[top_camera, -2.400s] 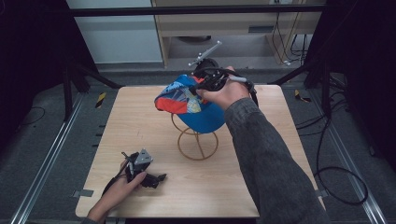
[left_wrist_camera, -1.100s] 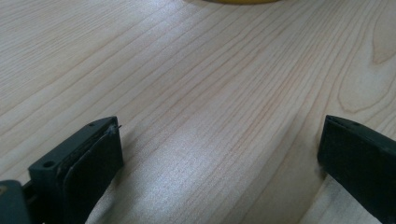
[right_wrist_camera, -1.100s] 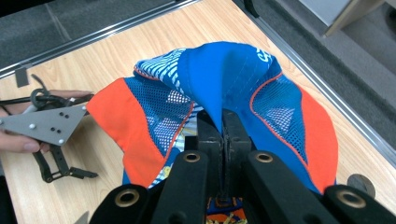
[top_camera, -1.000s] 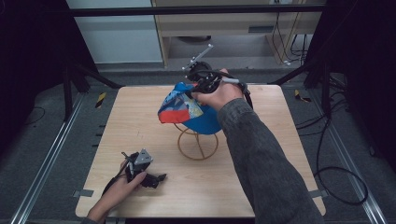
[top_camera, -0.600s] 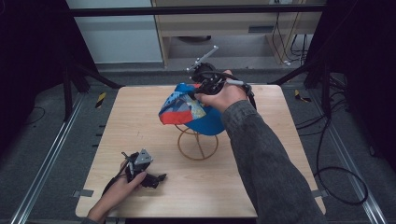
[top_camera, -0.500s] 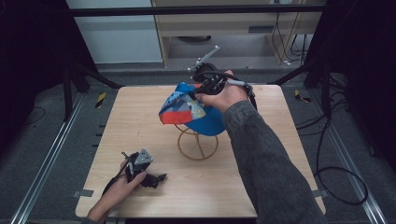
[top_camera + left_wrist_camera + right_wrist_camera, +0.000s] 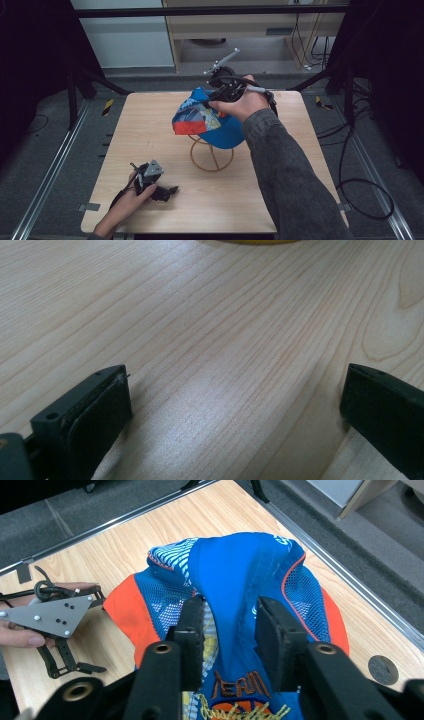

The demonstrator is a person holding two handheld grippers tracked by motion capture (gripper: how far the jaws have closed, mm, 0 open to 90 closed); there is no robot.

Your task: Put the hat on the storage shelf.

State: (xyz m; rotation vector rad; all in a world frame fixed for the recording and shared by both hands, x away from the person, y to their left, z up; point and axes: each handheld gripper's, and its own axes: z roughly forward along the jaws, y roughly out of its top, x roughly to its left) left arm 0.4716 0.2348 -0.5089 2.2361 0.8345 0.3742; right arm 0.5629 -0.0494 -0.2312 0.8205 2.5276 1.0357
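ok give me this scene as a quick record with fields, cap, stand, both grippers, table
cap: blue and orange cap draped on the stand
stand: wire stand, mid table, ring base
right gripper: right gripper over the cap; jaws just been opening, a fold of blue fabric between them
left gripper: left gripper lying on the table, jaws wide apart, nothing between
table: light wooden table

Dim room, table (image 7: pixel 150 130) lit from overhead, surroundings near black; soft glare on wood, left gripper view's jaws blurry close-up.
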